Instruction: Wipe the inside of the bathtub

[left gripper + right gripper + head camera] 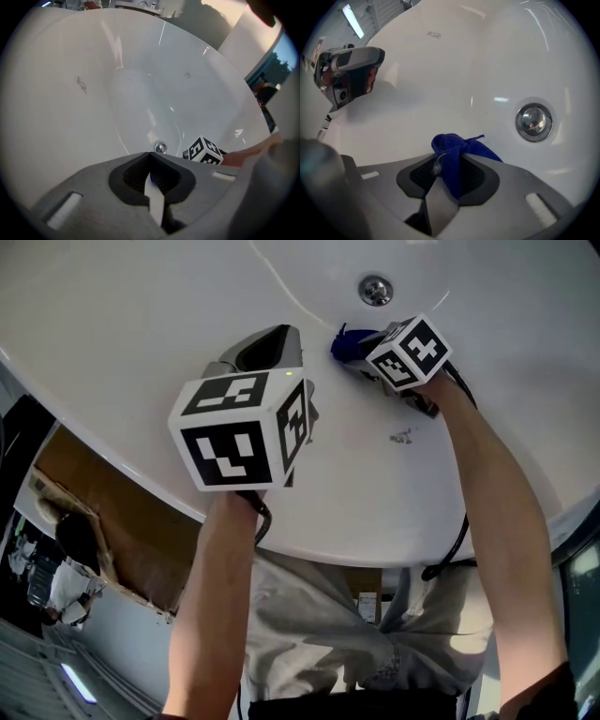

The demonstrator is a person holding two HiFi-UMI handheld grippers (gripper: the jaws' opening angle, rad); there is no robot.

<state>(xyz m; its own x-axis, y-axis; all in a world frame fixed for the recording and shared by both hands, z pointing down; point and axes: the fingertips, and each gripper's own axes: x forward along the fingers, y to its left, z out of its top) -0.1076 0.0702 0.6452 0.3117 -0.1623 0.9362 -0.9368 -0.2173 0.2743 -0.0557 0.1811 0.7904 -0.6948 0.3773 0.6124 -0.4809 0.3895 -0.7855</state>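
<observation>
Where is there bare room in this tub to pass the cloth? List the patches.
Free: the long white basin of the bathtub beyond the drain, and the wall left of the left gripper. Crowded: just short of the drain, where the right gripper clamps the blue cloth, left gripper close beside it. Small specks lie nearer the rim.

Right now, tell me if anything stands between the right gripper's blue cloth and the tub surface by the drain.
Nothing visible does. The right gripper is shut on the blue cloth, with bare white bathtub wall ahead and the chrome drain beside it. The left gripper, shut and empty, is off to the side.
</observation>
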